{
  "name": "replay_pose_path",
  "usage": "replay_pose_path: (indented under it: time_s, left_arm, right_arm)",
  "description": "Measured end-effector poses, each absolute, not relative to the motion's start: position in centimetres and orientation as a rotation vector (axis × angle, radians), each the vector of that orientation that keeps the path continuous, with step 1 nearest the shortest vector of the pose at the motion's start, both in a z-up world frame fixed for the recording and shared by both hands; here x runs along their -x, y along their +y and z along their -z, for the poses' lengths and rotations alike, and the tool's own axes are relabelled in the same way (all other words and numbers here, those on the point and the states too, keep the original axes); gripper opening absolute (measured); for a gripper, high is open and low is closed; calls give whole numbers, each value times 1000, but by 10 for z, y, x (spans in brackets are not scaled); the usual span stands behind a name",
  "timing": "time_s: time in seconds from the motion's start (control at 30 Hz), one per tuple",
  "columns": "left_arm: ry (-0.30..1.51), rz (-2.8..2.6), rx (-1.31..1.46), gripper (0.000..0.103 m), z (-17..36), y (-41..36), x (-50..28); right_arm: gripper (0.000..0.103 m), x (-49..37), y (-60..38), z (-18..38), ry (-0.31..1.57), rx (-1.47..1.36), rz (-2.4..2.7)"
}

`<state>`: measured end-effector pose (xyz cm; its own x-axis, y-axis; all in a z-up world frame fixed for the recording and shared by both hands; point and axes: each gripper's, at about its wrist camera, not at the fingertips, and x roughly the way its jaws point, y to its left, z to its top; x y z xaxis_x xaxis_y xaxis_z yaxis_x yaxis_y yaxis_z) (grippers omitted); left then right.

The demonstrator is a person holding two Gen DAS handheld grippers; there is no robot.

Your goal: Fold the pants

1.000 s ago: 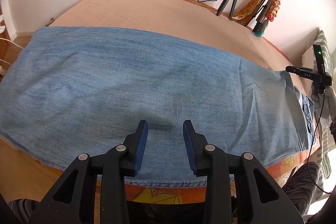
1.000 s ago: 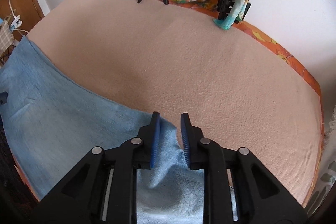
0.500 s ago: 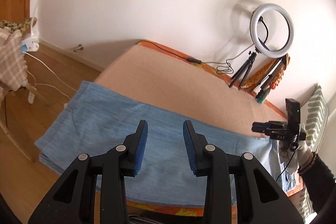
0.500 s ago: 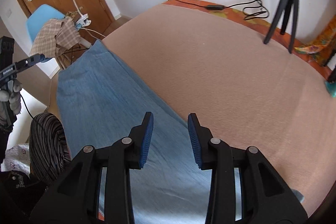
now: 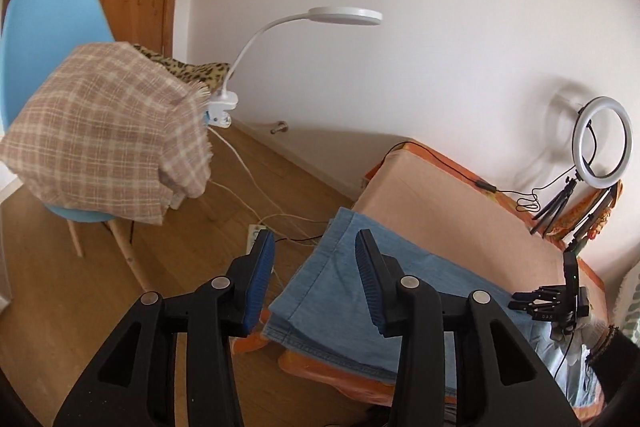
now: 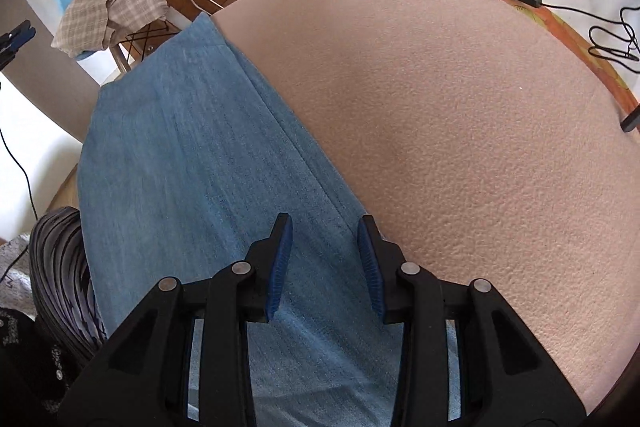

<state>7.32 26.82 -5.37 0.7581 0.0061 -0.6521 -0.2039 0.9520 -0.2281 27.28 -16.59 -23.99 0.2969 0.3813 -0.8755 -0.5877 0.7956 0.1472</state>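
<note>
my left gripper (image 5: pixel 314 281) is spread wide with nothing between its blue pads, held up off the bed and aimed at the hem end of the light blue denim pants (image 5: pixel 360 299). my right gripper (image 6: pixel 324 263) is also wide apart and empty, hovering low over the same denim near its far long edge.

the pants lie flat along the near side of the peach-coloured fleece blanket (image 6: pixel 460 131), already doubled leg on leg as far as i can judge from the stacked hems at 6 o'clock in the left view. those hems hang slightly past the corner of the bed toward the wooden floor (image 5: pixel 60 267). in the left view the right gripper shows at 4 o'clock, over the waist end.

the step i read here is taking both ends for the next cross fold. to do it well i should bring the left pads down over all stacked hem layers at once, not only the top one, and bite close to the edge. the right should pinch the waist through its full thickness. then lift both evenly so the legs do not slide apart, keeping the long edges lined up.
</note>
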Motion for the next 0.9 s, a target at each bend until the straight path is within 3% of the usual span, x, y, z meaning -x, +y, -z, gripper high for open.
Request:
replay_pose_path:
  time_s: [0.2,0.37,0.43,0.47,0.77,0.83,0.9]
  left_arm:
    - [792,-120,383,40,108,283,-75]
    - [862,-90,429,40,146,272,-83]
    - [882,-75,430,40,155,264,-87]
    - [890,-69,431,40,159,260,-89]
    - [948,-34,465,41,189,249,-97]
    - [958,-33,499,49,195,254,-93]
    - [948,-22,572,51,200,264,-87]
  right_arm:
    - [35,-263,-150,240,1068,377,-617]
    - [22,-247,-136,240,1022,529,-594]
    - [9,-245,-135,241,1024,541,-597]
    - [8,-246,-136,241,1021,543,-591]
    - [0,-270,-151,239,990,486,-478]
    - [0,-270,-154,241,1017,456,-498]
    - [0,-267,-157,235,1021,415,-502]
